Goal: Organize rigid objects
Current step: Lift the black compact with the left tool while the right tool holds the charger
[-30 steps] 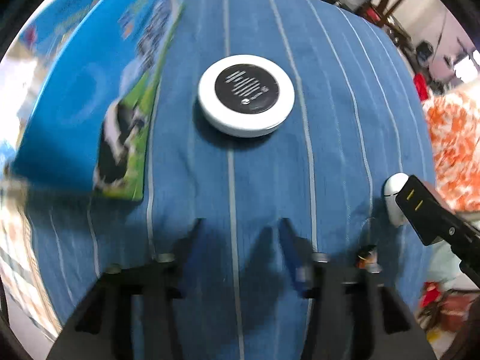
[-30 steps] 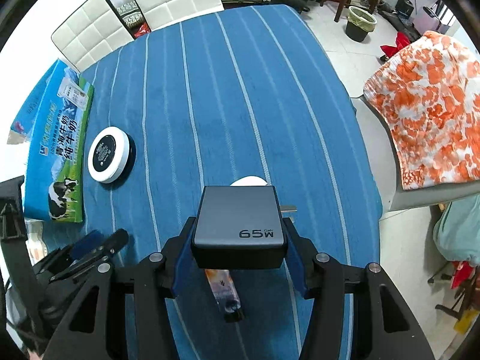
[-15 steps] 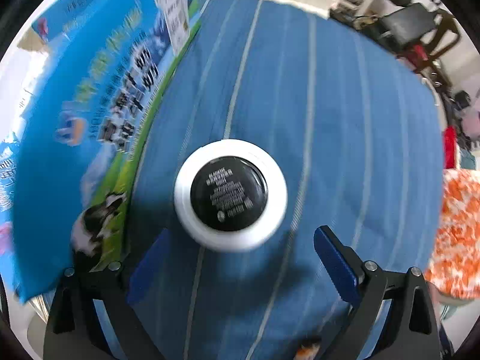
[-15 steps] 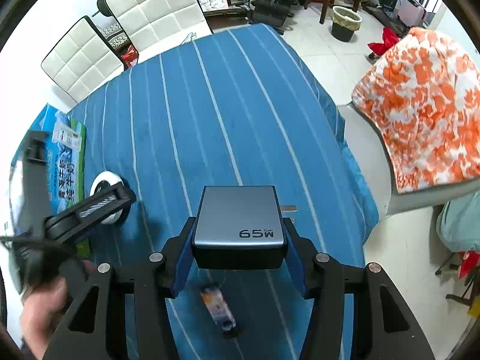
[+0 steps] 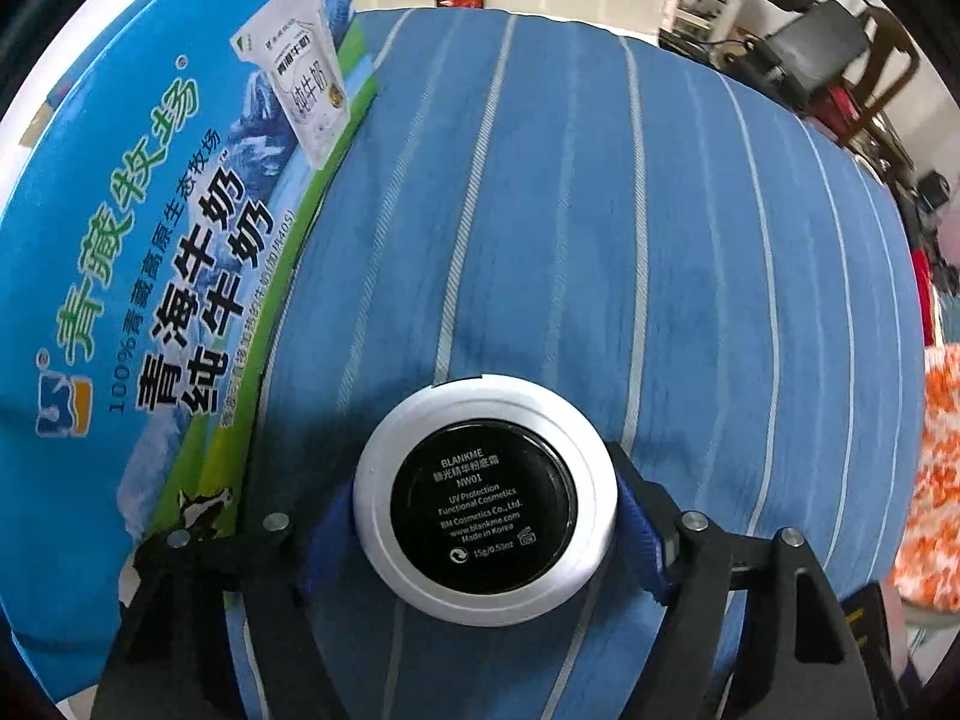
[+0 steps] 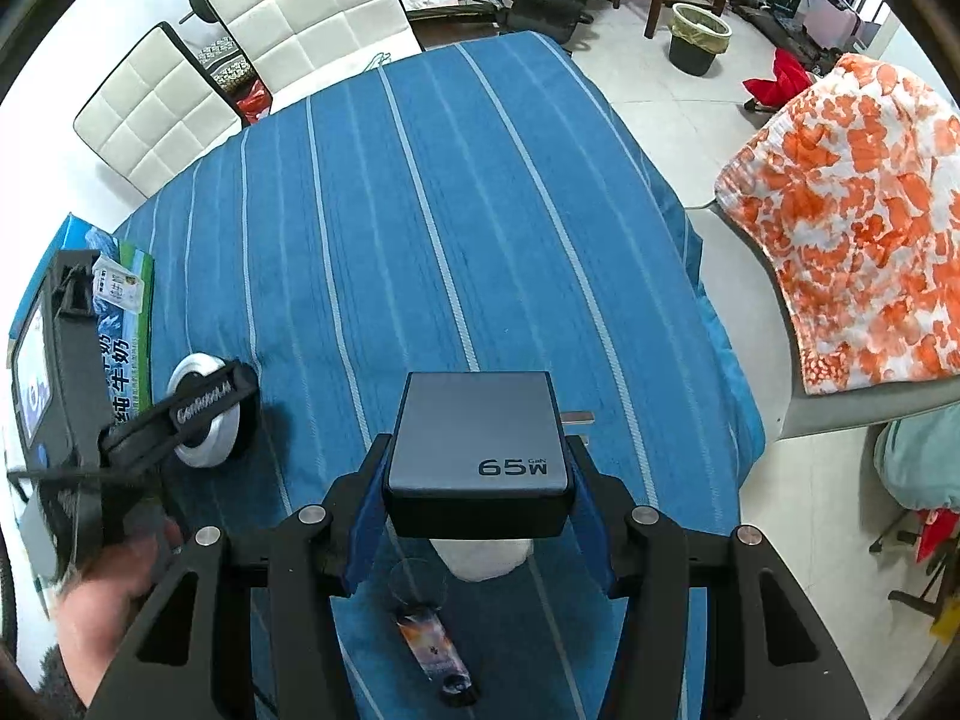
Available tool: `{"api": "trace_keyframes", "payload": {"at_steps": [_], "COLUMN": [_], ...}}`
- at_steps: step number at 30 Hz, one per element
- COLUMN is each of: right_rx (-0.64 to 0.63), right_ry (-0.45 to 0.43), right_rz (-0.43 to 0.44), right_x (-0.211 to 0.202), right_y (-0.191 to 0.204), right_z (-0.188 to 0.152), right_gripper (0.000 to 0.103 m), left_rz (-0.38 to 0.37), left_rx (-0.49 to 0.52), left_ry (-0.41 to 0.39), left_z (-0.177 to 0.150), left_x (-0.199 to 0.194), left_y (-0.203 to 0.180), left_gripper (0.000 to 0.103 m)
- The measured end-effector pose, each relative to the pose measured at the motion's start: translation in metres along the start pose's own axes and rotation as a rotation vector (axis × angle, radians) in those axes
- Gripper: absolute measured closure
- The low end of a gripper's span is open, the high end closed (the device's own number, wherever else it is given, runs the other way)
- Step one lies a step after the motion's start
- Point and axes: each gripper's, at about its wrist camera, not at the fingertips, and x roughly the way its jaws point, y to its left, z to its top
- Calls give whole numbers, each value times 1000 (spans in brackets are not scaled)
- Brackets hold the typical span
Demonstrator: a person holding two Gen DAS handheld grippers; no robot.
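Left gripper (image 5: pixel 486 510) around white-rimmed, black-labelled compact (image 5: pixel 485 493)

Glossy plastic compact (image 5: pixel 485 498), woven cloth tablecloth (image 5: pixel 600 240)

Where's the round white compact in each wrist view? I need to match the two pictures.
Left wrist: the compact sits low in the centre, between the left gripper's blue pads.
Right wrist: it is at the left edge, partly hidden behind the left gripper.
Shared landmark: the milk carton just to its left.
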Motion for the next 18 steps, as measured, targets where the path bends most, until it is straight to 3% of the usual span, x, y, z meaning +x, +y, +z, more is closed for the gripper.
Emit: {"api": "trace_keyframes", "payload": {"at_steps": [7,11,13,18], "right_rx": [-8,-10,-19,-50], "right_ry": [-12,-22,-25,-33], "right_rz": [-29,-37,-41,-32], "right_x": [4,3,2,-4], "right_y": [3,4,7,18], "right_z": [-1,-3,-6,-20], "right_gripper": [46,46,46,47], "left_rz": [-27,-45,-59,-111], "left_rx": [87,143,166,207], "left_ry": [3,-26,-36,-55], "left_z": [-63,-79,-72,-94], "left_x": [-6,-21,-21,-38], "left_y": [14,26,18,53], "left_gripper": [30,30,30,30]}}
